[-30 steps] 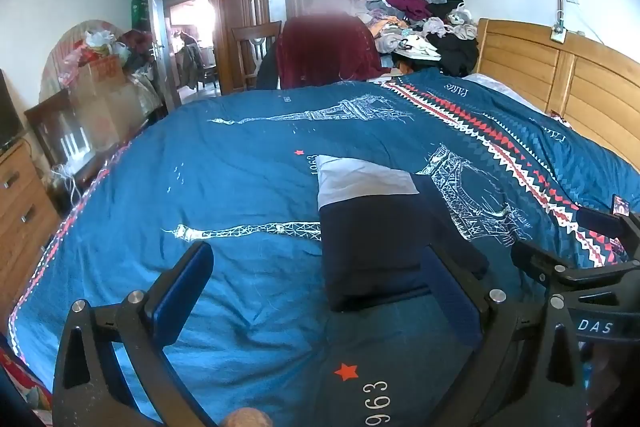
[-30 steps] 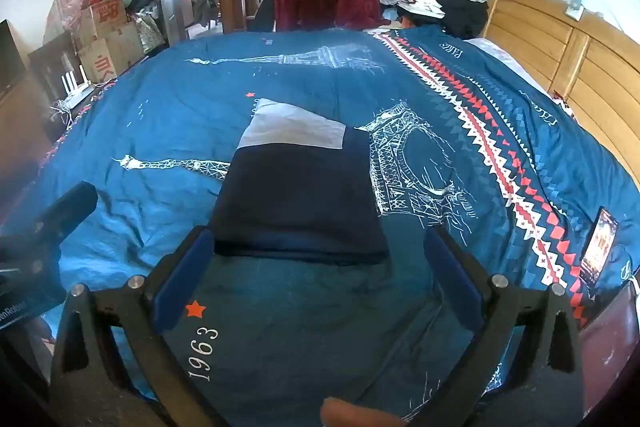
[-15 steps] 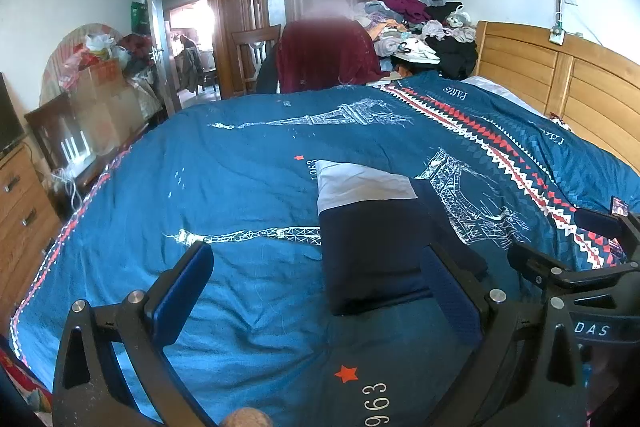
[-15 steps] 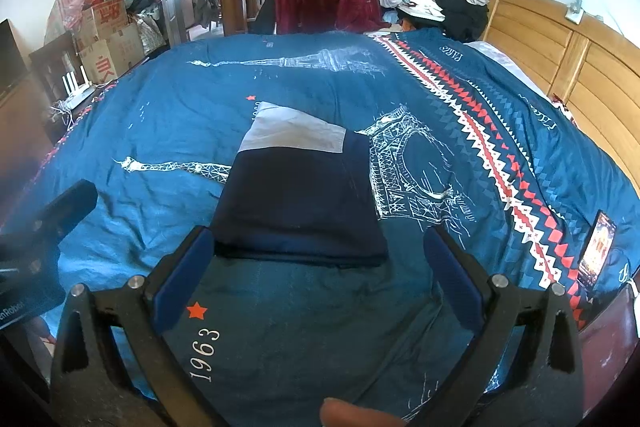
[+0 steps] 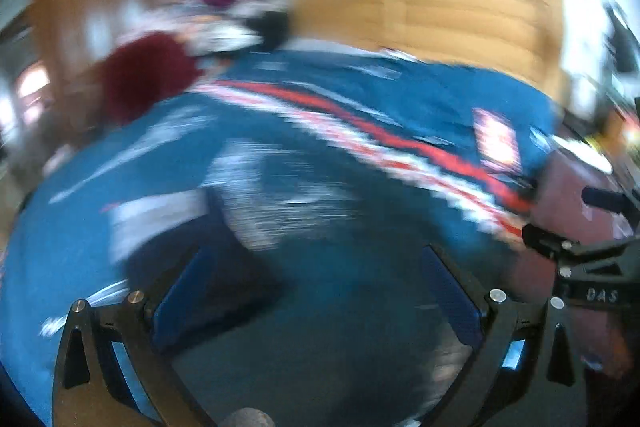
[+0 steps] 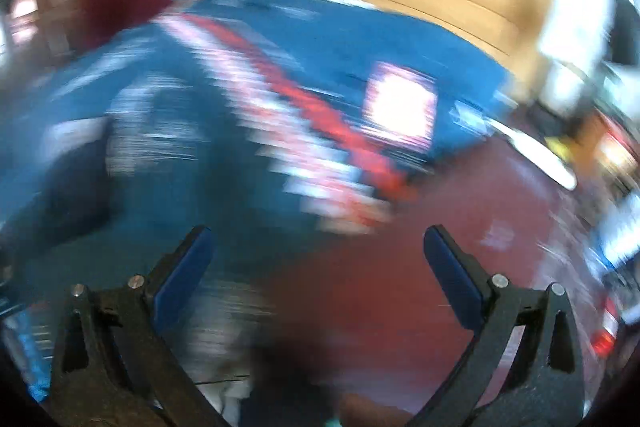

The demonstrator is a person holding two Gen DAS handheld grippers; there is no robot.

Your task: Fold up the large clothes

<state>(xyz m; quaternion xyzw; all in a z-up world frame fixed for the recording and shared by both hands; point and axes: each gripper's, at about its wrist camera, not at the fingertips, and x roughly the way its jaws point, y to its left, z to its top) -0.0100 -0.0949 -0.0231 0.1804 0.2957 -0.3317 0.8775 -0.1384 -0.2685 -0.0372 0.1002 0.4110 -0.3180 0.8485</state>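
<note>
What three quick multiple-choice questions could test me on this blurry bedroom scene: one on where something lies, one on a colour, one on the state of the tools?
1. In the left wrist view, where does the folded dark garment lie?
A. lower left, on the bedspread
B. on the headboard
C. upper right, by the wall

2. What main colour is the bedspread?
A. yellow
B. blue
C. green

3. How do the left tool and right tool stand?
A. both clamped on cloth
B. one open, one shut
C. both open, holding nothing

Answers: 1 A, it sits beside the left finger; 2 B, blue with a red and white band; 3 C, wide gaps, nothing between pads.
</note>
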